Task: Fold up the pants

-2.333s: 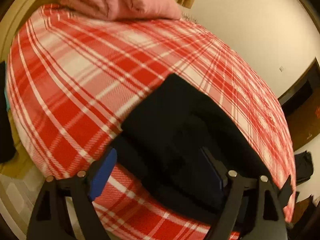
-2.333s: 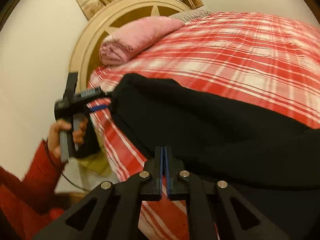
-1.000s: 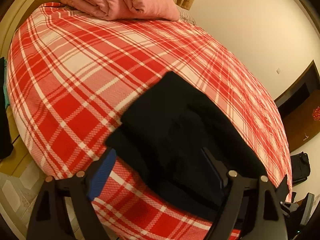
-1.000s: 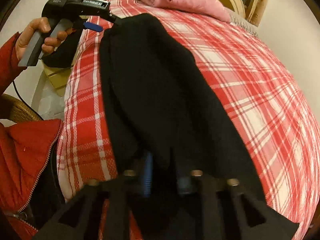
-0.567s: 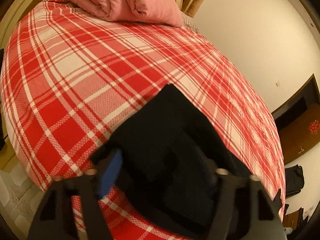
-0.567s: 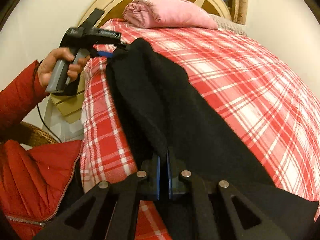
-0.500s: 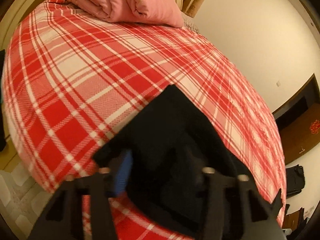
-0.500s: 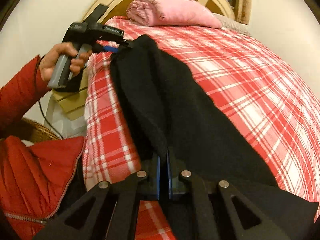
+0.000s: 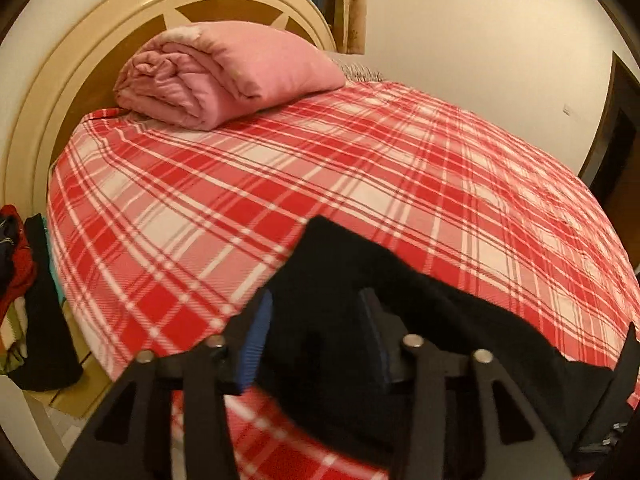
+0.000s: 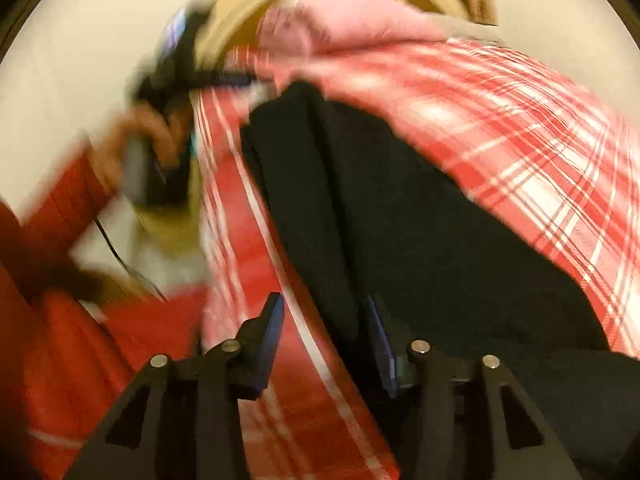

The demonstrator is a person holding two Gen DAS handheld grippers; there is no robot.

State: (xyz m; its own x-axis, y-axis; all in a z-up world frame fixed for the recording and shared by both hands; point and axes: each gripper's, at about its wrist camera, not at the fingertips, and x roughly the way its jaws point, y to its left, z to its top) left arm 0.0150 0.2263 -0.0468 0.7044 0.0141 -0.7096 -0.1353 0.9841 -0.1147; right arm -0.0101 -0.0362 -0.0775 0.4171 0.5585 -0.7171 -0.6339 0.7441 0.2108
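Nearest, the left claw (image 9: pixel 316 332) stands wide apart over the edge of the black pants (image 9: pixel 360 300), gripping nothing. Likewise the right claw (image 10: pixel 326 340) gapes, its fingers straddling the garment's near edge in a blurred view. Beyond, the pants lie along the near side of the red plaid bed (image 9: pixel 280 168), with a folded pink quilt (image 9: pixel 224 76) against the headboard (image 9: pixel 60 80).

- Pants (image 9: pixel 360 280), black: one pair, on the bed;
- Bed (image 9: pixel 400 168), red plaid cover: one;
- Quilt (image 9: pixel 224 76), pink, folded: one, at the bed's head;
- Headboard (image 9: pixel 80 40), cream: one;
- Grippers: two; left gripper (image 9: pixel 316 336), right gripper (image 10: pixel 324 340).
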